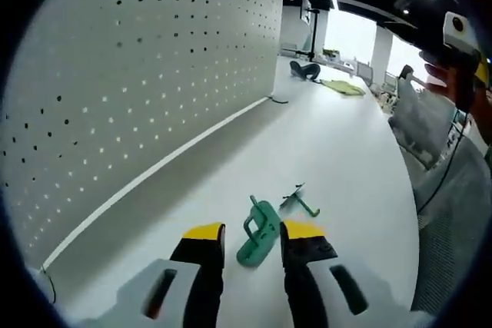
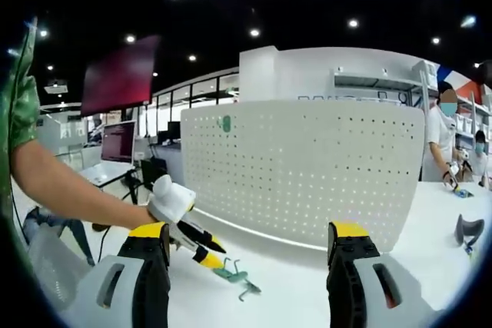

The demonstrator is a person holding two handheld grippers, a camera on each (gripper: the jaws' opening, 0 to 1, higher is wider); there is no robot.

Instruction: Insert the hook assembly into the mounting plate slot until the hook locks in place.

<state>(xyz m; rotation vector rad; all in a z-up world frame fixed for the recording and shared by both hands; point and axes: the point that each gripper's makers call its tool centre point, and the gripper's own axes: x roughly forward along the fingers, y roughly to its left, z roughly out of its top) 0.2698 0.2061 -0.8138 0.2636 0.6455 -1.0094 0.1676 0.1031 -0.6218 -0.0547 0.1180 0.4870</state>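
Observation:
A green mounting plate (image 1: 259, 233) lies flat on the white table (image 1: 346, 151). My left gripper (image 1: 254, 230) hangs just above it, open, with one jaw on either side of the plate's near end. A small green hook (image 1: 300, 201) lies just beyond the plate. In the right gripper view the left gripper (image 2: 206, 256) reaches down to the same plate (image 2: 228, 272), and the hook (image 2: 248, 290) lies beside it. My right gripper (image 2: 250, 230) is held high and wide open, with nothing between its jaws.
A white pegboard (image 1: 138, 74) stands along the table's left side, with a small green piece (image 2: 226, 123) mounted high on it (image 2: 307, 167). A person's bare arm (image 2: 69, 190) holds the left gripper. More people (image 2: 441, 140) work at the far right. Dark objects (image 1: 305, 71) lie at the table's far end.

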